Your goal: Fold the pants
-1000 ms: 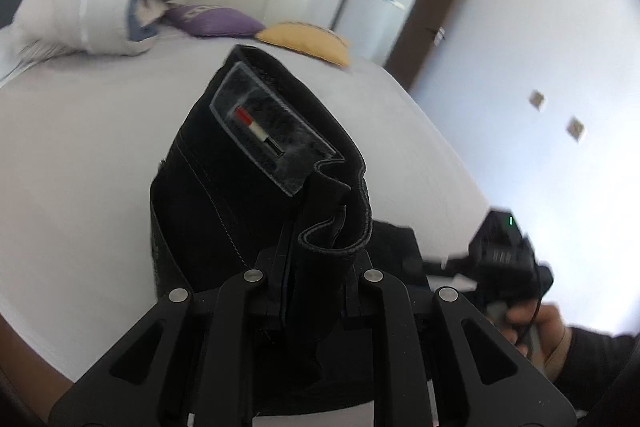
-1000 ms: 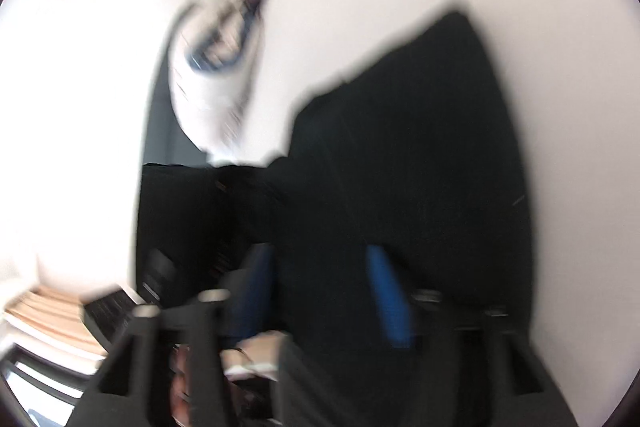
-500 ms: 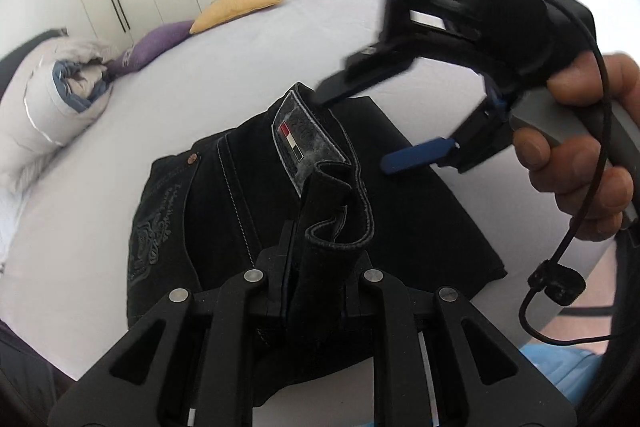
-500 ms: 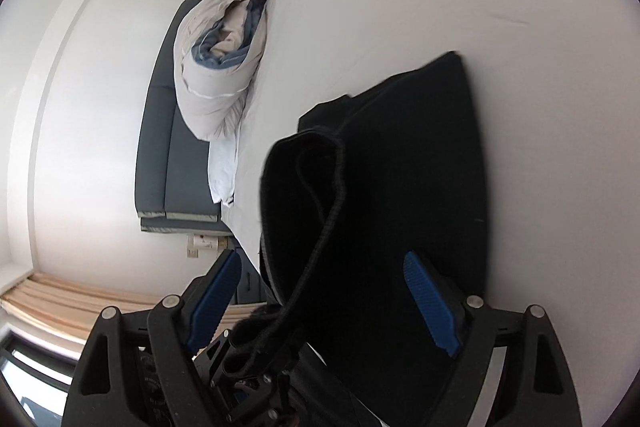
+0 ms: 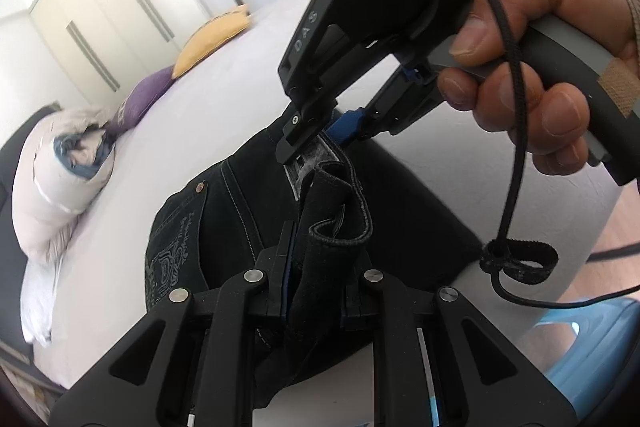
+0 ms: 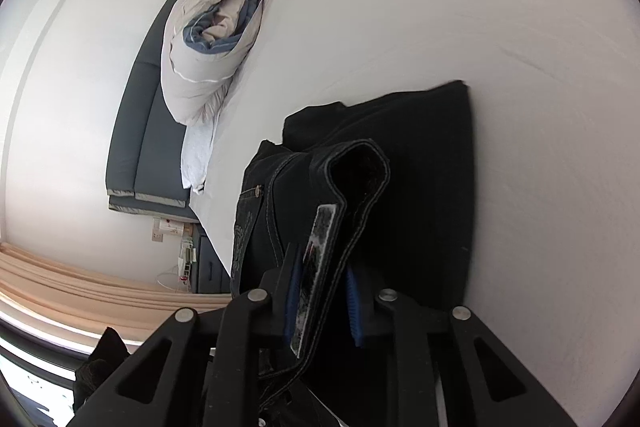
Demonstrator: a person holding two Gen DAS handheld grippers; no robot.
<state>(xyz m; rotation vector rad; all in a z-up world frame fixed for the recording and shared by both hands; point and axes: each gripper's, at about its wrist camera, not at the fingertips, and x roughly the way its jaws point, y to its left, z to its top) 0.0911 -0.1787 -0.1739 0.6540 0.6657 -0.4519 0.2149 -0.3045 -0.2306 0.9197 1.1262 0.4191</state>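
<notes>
Black jeans (image 5: 224, 227) lie partly folded on a white bed (image 5: 192, 131). My left gripper (image 5: 316, 291) is shut on a bunched fold of the waistband, held upright. My right gripper (image 5: 316, 143) comes in from the upper right and is shut on the waistband at the grey label (image 5: 312, 159). In the right wrist view, the right gripper (image 6: 320, 287) clamps the label and waistband (image 6: 344, 203) between its blue pads (image 6: 354, 307). The rest of the jeans (image 6: 424, 163) lies flat on the bed beyond.
A rolled white and blue duvet (image 5: 56, 179) lies at the bed's far left, also in the right wrist view (image 6: 204, 59). Purple (image 5: 140, 99) and yellow (image 5: 212, 39) pillows lie behind. Wardrobes (image 5: 100, 39) stand at the back. The bed edge (image 5: 520, 227) is near, on the right.
My right gripper was open above the jeans half a second ago; it has moved in and shut on the waistband at the label. My left gripper keeps its hold.
</notes>
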